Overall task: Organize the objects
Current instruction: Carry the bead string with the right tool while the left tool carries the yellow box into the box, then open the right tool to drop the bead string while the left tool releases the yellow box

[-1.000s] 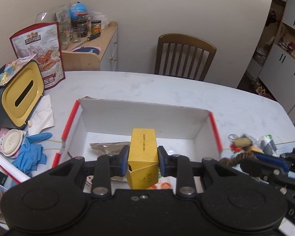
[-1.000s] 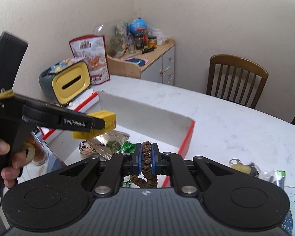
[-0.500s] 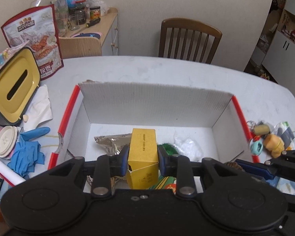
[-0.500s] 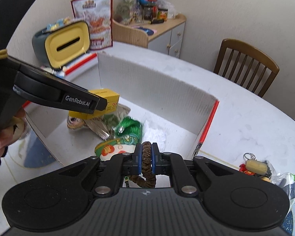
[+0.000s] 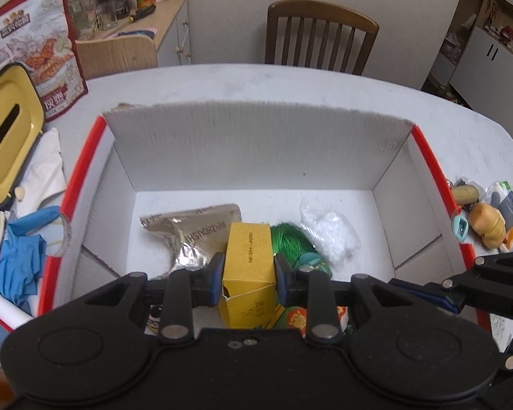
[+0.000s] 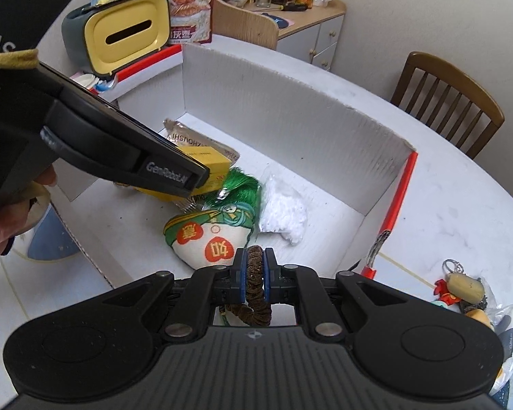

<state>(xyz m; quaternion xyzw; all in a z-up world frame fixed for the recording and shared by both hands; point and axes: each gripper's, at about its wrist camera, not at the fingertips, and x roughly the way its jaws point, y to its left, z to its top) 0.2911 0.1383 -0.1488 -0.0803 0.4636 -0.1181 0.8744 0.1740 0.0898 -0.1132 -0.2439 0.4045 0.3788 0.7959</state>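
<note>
My left claw (image 5: 249, 271) grips a yellow box (image 5: 248, 256) over the open carton (image 5: 256, 143) on the white surface (image 5: 444, 130). My right claw (image 6: 254, 270) pinches a brown beaded loop (image 6: 254, 266) above the carton's near side. Inside lie a foil pouch (image 5: 195, 235), green tassel (image 6: 239, 184), printed pouch (image 6: 208, 239) and white bag (image 6: 284, 212).

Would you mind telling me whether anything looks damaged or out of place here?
The yellow carton held in the left tool has a torn, gaping corner near its lower left edge. The big white box also has a ragged, frayed top left corner on its rear wall.
</note>
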